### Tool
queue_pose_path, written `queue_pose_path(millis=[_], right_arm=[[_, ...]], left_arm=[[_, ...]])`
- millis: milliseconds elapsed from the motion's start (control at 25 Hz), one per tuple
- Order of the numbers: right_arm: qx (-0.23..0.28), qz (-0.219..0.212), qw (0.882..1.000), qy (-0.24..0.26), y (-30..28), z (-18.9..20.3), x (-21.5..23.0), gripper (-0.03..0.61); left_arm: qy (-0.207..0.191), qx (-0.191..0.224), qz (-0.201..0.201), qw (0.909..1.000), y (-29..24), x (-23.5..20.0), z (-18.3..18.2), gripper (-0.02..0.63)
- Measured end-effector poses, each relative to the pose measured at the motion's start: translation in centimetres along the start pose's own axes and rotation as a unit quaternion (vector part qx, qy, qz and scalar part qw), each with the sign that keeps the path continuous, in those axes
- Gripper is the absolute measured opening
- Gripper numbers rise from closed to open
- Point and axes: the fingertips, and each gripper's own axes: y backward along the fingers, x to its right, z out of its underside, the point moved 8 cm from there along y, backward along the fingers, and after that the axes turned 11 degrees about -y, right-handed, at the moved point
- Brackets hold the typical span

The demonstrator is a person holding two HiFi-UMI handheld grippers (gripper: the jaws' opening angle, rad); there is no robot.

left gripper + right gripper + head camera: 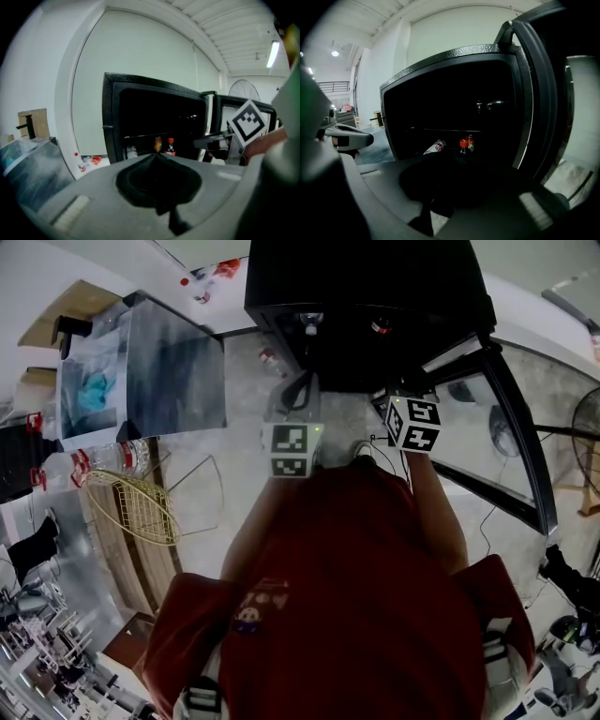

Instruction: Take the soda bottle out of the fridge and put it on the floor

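Before the open black fridge [366,296], left claw [157,156] is closed empty, right claw [453,154] barely parted, empty.

I see a white wall [140,65], a long lamp [273,54] up high, and a grey floor [246,439] below me.

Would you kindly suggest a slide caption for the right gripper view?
Open black fridge: a red-capped bottle stands inside, a labelled bottle tilted beside it.

Red shirt [356,596], cartoon print [248,615]; left tongs [157,155] grey; black-white marker cubes [291,451].
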Motion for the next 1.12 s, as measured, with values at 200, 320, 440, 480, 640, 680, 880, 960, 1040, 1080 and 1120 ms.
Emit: queue_pose_path(millis=[200,320,440,480,640,680,880,960,1040,1080,1120], right_arm=[[0.0,-0.001,1.0,0.001,-1.7,0.0,0.7,0.087],[0.0,-0.004,1.0,-0.001,-2.8,-0.1,1.0,0.112],[0.001,-0.002,1.0,0.005,-3.8,-0.4,1.3,0.132],[0.002,-0.001,1.0,0.006,-4.2,-0.4,1.3,0.136],[0.005,0.002,1.0,0.008,-5.3,-0.7,1.9,0.149],[0.006,0.002,1.0,0.009,-5.5,-0.8,2.1,0.151],[0.01,-0.01,1.0,0.013,-7.5,-0.6,2.2,0.169],[0.01,-0.006,1.0,0.017,-8.1,-0.6,2.8,0.178],[0.009,-0.002,1.0,0.02,-8.7,-0.6,3.2,0.183],[0.008,0.001,1.0,0.021,-9.0,-0.7,3.4,0.186],[0.008,0.003,1.0,0.022,-9.2,-0.7,3.6,0.186]], left_arm=[[-0.002,0.001,-0.004,1.0,-0.1,0.2,0.0,0.0],[-0.003,0.0,-0.008,1.0,-0.2,0.1,-0.1,0.0],[-0.003,0.0,-0.012,0.9999,-0.2,0.1,-0.1,0.0],[-0.003,0.0,-0.014,0.9999,-0.2,0.1,-0.1,0.0],[-0.001,-0.003,-0.019,0.9998,0.0,0.2,0.1,0.0],[0.0,-0.004,-0.019,0.9998,0.0,0.3,0.1,0.0],[0.01,-0.009,-0.028,0.9995,0.0,0.3,0.3,0.0],[0.015,-0.012,-0.033,0.9993,-0.1,0.5,0.5,0.0],[0.014,-0.013,-0.035,0.9992,-0.1,0.7,0.5,0.0],[0.013,-0.014,-0.036,0.9992,0.0,0.8,0.5,0.0],[0.012,-0.014,-0.037,0.9991,0.1,0.9,0.5,0.0]])
